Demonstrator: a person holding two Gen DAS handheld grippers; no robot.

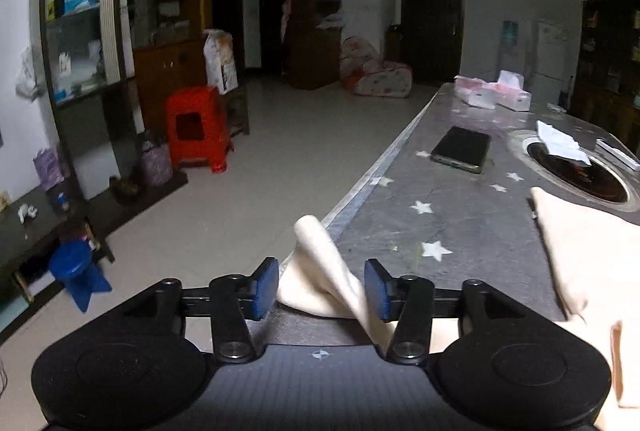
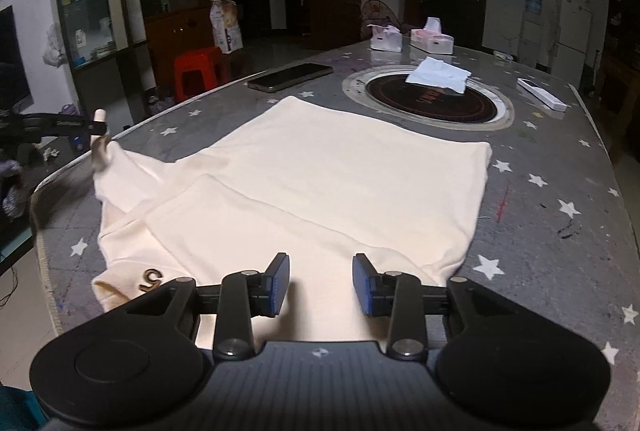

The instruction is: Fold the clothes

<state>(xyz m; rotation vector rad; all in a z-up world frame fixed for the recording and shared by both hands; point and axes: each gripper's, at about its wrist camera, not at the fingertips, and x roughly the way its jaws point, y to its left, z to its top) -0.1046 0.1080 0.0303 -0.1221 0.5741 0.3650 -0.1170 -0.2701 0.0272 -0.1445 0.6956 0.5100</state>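
A cream T-shirt (image 2: 320,183) lies flat on the grey star-patterned table (image 2: 540,231), one side folded over the body, a small dark logo (image 2: 151,278) near its front left corner. My right gripper (image 2: 321,283) hovers open over the shirt's near edge, with nothing pinched. At the table's left edge the shirt's sleeve (image 1: 324,271) stands up between the blue pads of my left gripper (image 1: 321,287). Those jaws stand apart and the cloth hangs loose between them, leaning toward the right pad. The right wrist view shows the left gripper (image 2: 98,135) at that sleeve tip.
A phone (image 2: 290,76) lies beyond the shirt, next to a round inset hotplate (image 2: 432,111) with a white paper (image 2: 438,73) on it. Tissue boxes (image 2: 432,40) and a white remote (image 2: 542,94) sit farther back. A red stool (image 1: 196,127) and a blue stool (image 1: 76,271) stand on the floor to the left.
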